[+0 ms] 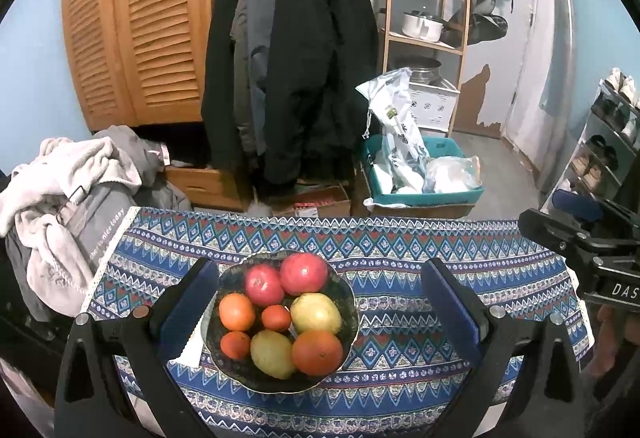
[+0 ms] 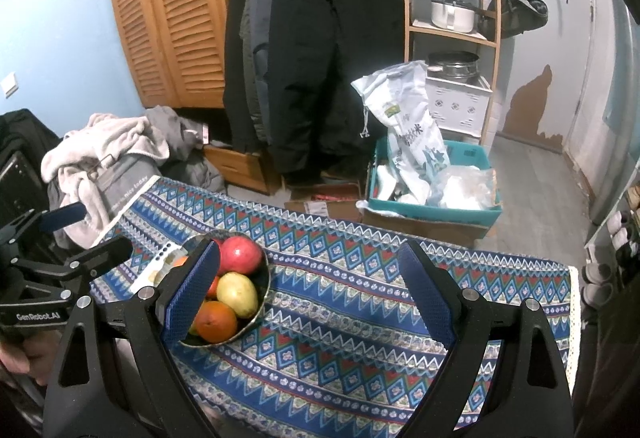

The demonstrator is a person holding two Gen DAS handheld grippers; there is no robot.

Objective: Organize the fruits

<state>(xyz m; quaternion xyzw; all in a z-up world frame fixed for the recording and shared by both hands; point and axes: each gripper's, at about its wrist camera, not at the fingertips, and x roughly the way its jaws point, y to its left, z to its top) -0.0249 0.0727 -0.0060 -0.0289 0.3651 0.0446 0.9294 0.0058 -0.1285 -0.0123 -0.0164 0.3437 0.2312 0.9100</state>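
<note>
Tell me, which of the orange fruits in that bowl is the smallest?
The small orange fruit at the bowl's centre, ringed by all the others. The three other orange fruits sit toward the rim and look bigger.

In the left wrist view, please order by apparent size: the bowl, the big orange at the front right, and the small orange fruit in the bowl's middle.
1. bowl
2. big orange
3. small orange fruit

The big orange is slightly nearer the camera, yet clearly larger.

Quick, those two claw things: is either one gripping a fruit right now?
Left gripper: open, empty, hovering over the bowl of fruit.
Right gripper: open, empty, above the patterned tablecloth.
</note>
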